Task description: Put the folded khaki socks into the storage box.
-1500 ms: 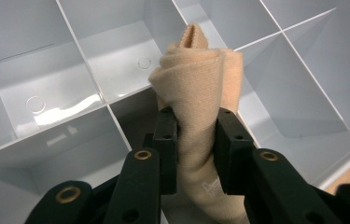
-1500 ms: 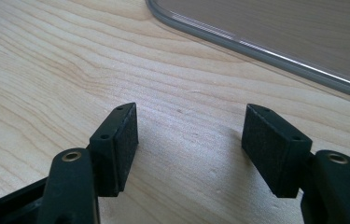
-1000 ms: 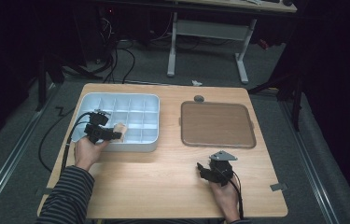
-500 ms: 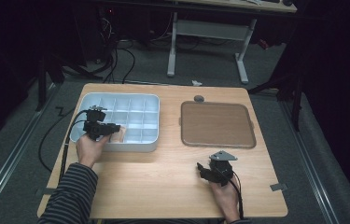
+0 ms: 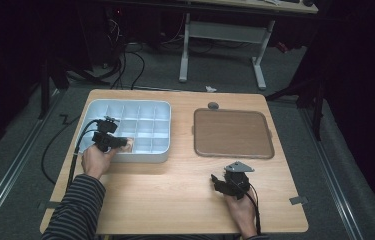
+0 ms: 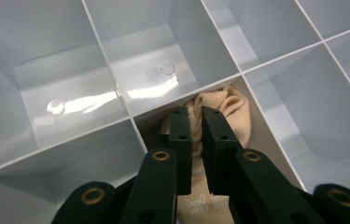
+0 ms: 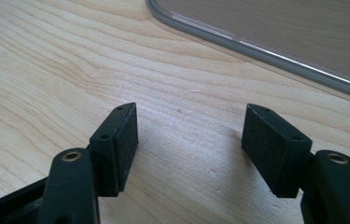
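Left gripper (image 5: pixel 109 141) in high view sits over the near edge of a pale compartment tray (image 5: pixel 92 109) on the left half of the table (image 5: pixel 175 185), jaws pointing right toward a beige cloth (image 5: pixel 128 145) in a near-row compartment, second or third from the left, hard to tell. Cloth shows just beyond the jaw tips. Person's left hand (image 5: pixel 96 160) holds the gripper from the near side, striped sleeve (image 5: pixel 72 210) below. Right gripper (image 5: pixel 226 181) rests on bare table near the front, well apart from the tray, jaws spread, nothing between them. Brown flat tray (image 5: pixel 233 133) lies on the right half of the table, nothing on it. Small dark round object (image 5: pixel 213 105) just behind it.

Left gripper view: left gripper (image 6: pixel 196 140) jaws nearly closed, pinching a fold of the beige cloth (image 6: pixel 231 109). Cloth is bunched in one compartment, long axis running away from the camera along the jaws, small printed mark at its near end. Neighbouring compartments of the compartment tray (image 6: pixel 116 88) hold nothing.

Right gripper view: right gripper (image 7: pixel 196 140) jaws wide apart over wood grain of the table (image 7: pixel 46 70), holding nothing. Rounded rim of the brown flat tray (image 7: pixel 256 51) crosses the upper right.
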`<state>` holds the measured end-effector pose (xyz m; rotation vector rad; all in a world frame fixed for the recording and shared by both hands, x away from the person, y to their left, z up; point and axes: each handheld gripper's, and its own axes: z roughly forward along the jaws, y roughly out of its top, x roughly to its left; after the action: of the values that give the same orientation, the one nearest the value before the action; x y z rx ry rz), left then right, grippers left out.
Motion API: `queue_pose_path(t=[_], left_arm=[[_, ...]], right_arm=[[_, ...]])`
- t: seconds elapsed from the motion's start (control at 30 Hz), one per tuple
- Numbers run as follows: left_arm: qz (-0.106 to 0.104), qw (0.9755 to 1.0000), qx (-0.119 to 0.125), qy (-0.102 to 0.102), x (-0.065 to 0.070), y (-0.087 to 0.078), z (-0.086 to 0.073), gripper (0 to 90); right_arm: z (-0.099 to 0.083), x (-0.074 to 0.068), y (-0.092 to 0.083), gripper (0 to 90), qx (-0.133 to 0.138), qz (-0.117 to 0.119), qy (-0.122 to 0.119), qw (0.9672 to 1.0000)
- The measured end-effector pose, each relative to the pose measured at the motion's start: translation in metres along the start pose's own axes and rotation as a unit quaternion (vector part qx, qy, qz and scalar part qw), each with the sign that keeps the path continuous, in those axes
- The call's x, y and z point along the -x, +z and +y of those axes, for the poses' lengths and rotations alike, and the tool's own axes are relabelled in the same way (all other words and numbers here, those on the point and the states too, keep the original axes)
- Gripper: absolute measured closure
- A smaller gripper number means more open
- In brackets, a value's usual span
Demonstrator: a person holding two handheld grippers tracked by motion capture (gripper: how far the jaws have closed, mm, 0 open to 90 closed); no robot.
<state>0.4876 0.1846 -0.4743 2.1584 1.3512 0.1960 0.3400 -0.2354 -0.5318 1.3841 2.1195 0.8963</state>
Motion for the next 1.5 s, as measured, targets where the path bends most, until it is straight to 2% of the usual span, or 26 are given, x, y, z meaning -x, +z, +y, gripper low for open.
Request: queue_pose_path(t=[0.07,0.1,0.23,0.47,0.53,0.63,0.67,0.73,0.8,1.0,1.2,1.5], left_arm=[[-0.003,1.0,-0.009,-0.003,-0.001,0.001,0.001,83.4],[0.002,0.9999,-0.014,0.002,0.0,0.001,0.002,83.1],[0.005,0.9999,-0.013,0.003,0.001,0.001,0.003,81.5],[0.008,0.9998,-0.016,-0.012,0.001,0.002,0.004,81.5],[0.011,0.9998,-0.015,-0.005,0.002,0.001,0.003,81.4],[0.012,0.9999,-0.008,0.0,0.003,0.001,0.001,78.6],[0.007,1.0,0.0,-0.007,0.002,-0.001,0.0,76.2],[-0.003,0.9999,0.01,-0.01,0.001,-0.004,-0.002,73.0],[0.0,0.9999,0.01,-0.004,0.001,-0.005,-0.002,68.5],[-0.004,0.9994,0.034,0.01,0.006,-0.013,-0.003,58.0],[-0.006,0.9982,0.058,0.015,0.009,-0.023,-0.003,52.3],[-0.004,0.9966,0.081,0.015,0.012,-0.037,-0.007,48.5]], right_arm=[[0.0,0.0,0.0,36.3,0.0,0.0,0.0,1.0],[0.0,0.0,0.0,36.3,0.0,0.0,0.0,1.0],[0.0,0.0,0.0,36.3,0.0,0.0,0.0,1.0],[0.0,0.0,0.0,36.3,0.0,0.0,0.0,1.0],[0.0,0.0,0.0,36.3,0.0,0.0,0.0,1.0],[0.0,0.0,0.0,36.3,0.0,0.0,0.0,1.0],[0.0,0.0,0.0,36.3,0.0,0.0,0.0,1.0],[0.0,0.0,0.0,36.3,0.0,0.0,0.0,1.0],[0.0,0.0,0.0,36.2,0.0,0.001,0.0,1.0],[0.0,0.0,0.0,36.3,0.0,0.001,0.0,1.0],[0.0,0.0,0.0,36.3,0.0,0.001,0.0,1.0],[0.0,0.0,0.0,36.2,0.0,0.001,0.0,1.0]])
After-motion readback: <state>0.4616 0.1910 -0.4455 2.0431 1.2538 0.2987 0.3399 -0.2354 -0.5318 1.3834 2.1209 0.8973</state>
